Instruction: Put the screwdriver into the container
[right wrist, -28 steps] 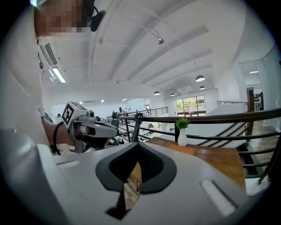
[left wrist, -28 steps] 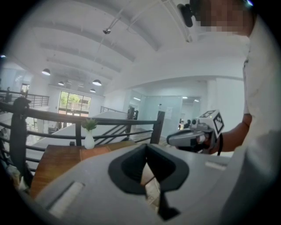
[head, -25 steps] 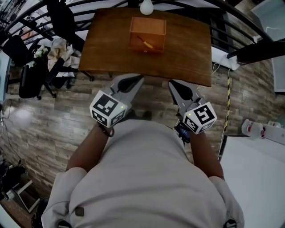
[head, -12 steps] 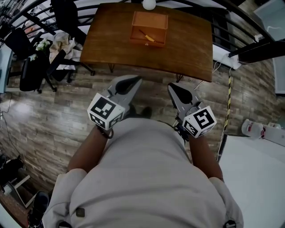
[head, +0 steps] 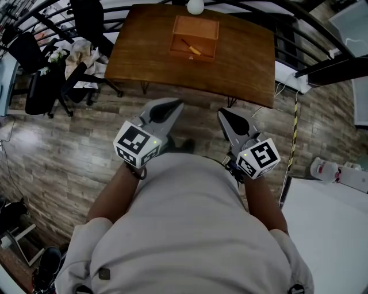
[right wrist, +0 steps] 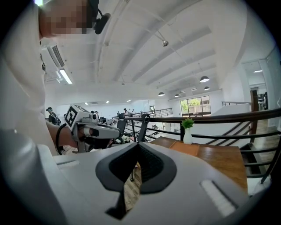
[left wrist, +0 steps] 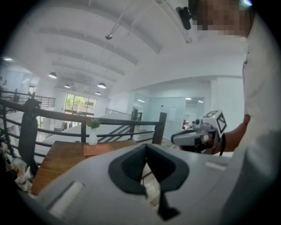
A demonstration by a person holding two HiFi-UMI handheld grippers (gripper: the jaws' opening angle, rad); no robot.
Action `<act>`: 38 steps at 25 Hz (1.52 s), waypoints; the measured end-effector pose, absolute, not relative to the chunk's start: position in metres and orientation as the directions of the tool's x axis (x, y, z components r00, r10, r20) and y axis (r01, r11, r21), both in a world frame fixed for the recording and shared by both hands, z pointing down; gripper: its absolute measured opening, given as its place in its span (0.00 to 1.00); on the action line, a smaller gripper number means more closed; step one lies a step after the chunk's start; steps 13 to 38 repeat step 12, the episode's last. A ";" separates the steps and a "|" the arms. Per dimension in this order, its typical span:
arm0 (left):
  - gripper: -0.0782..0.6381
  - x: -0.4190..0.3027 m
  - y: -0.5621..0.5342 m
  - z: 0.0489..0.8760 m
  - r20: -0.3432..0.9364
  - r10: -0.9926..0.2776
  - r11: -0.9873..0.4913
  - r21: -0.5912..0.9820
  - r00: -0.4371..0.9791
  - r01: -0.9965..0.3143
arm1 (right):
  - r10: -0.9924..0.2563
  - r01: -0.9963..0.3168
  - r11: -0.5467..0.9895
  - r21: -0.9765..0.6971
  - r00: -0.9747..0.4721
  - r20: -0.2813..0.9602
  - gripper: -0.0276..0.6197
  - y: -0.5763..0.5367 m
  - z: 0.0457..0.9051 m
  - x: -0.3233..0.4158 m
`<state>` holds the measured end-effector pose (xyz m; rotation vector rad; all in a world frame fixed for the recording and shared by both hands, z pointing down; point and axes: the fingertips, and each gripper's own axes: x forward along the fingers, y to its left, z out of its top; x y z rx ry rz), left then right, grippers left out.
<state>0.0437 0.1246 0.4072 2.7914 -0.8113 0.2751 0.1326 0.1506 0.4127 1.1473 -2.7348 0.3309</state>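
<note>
An orange open container [head: 195,35] stands on the brown table [head: 241,63] at the top of the head view. The screwdriver [head: 190,47], with a yellow handle, lies inside it. My left gripper [head: 171,105] and right gripper [head: 225,113] hover over the wooden floor close to the person's body, well short of the table. Both are shut with nothing between their jaws. In the left gripper view the left gripper [left wrist: 147,163] points toward the container [left wrist: 97,150]. From the right gripper [right wrist: 137,154], the container [right wrist: 187,149] shows to the right.
A white vase [head: 195,6] stands at the table's far edge behind the container. Black railings [right wrist: 197,118] run behind the table. Office chairs [head: 46,86] with clothes stand at the left. A white table corner [head: 328,229] and a cable lie at the right.
The table and container have drifted slightly upward in the head view. Both grippers keep nearly the same pose and stay shut.
</note>
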 end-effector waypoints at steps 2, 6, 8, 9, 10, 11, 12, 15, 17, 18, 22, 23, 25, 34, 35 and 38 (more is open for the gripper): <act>0.12 0.044 0.124 0.406 0.239 -0.504 -0.823 0.160 0.830 -0.545 | -0.686 -0.720 0.679 -0.144 -0.691 0.228 0.05 0.150 0.410 0.133; 0.12 0.046 0.121 0.407 0.241 -0.500 -0.824 0.161 0.832 -0.542 | -0.685 -0.719 0.680 -0.145 -0.693 0.224 0.05 0.146 0.410 0.135; 0.12 0.049 0.120 0.408 0.242 -0.498 -0.826 0.161 0.833 -0.541 | -0.687 -0.720 0.677 -0.150 -0.692 0.224 0.05 0.146 0.411 0.138; 0.12 0.050 0.120 0.408 0.243 -0.497 -0.826 0.160 0.833 -0.540 | -0.687 -0.721 0.676 -0.150 -0.691 0.224 0.05 0.146 0.411 0.140; 0.12 0.052 0.120 0.408 0.243 -0.497 -0.826 0.160 0.833 -0.540 | -0.688 -0.722 0.676 -0.150 -0.690 0.224 0.05 0.146 0.411 0.141; 0.12 0.053 0.120 0.408 0.243 -0.497 -0.826 0.160 0.833 -0.540 | -0.688 -0.722 0.675 -0.149 -0.690 0.224 0.05 0.146 0.411 0.143; 0.12 0.054 0.119 0.408 0.243 -0.497 -0.827 0.161 0.833 -0.540 | -0.689 -0.723 0.675 -0.149 -0.689 0.224 0.05 0.146 0.412 0.144; 0.12 0.054 0.119 0.408 0.243 -0.497 -0.827 0.161 0.833 -0.540 | -0.689 -0.723 0.675 -0.149 -0.689 0.224 0.05 0.146 0.412 0.144; 0.12 0.054 0.119 0.408 0.243 -0.497 -0.827 0.161 0.833 -0.540 | -0.689 -0.723 0.675 -0.149 -0.689 0.224 0.05 0.146 0.412 0.144; 0.12 0.054 0.119 0.408 0.243 -0.497 -0.827 0.161 0.833 -0.540 | -0.689 -0.723 0.675 -0.149 -0.689 0.224 0.05 0.146 0.412 0.144; 0.12 0.054 0.119 0.408 0.243 -0.497 -0.827 0.161 0.833 -0.540 | -0.689 -0.723 0.675 -0.149 -0.689 0.224 0.05 0.146 0.412 0.144; 0.12 0.054 0.119 0.408 0.243 -0.497 -0.827 0.161 0.833 -0.540 | -0.689 -0.723 0.675 -0.149 -0.689 0.224 0.05 0.146 0.412 0.144; 0.12 0.054 0.119 0.408 0.243 -0.497 -0.827 0.161 0.833 -0.540 | -0.689 -0.723 0.675 -0.149 -0.689 0.224 0.05 0.146 0.412 0.144; 0.12 0.054 0.119 0.408 0.243 -0.497 -0.827 0.161 0.833 -0.540 | -0.689 -0.723 0.675 -0.149 -0.689 0.224 0.05 0.146 0.412 0.144; 0.12 0.054 0.119 0.408 0.243 -0.497 -0.827 0.161 0.833 -0.540 | -0.689 -0.723 0.675 -0.149 -0.689 0.224 0.05 0.146 0.412 0.144; 0.12 0.054 0.119 0.408 0.243 -0.497 -0.827 0.161 0.833 -0.540 | -0.689 -0.723 0.675 -0.149 -0.689 0.224 0.05 0.146 0.412 0.144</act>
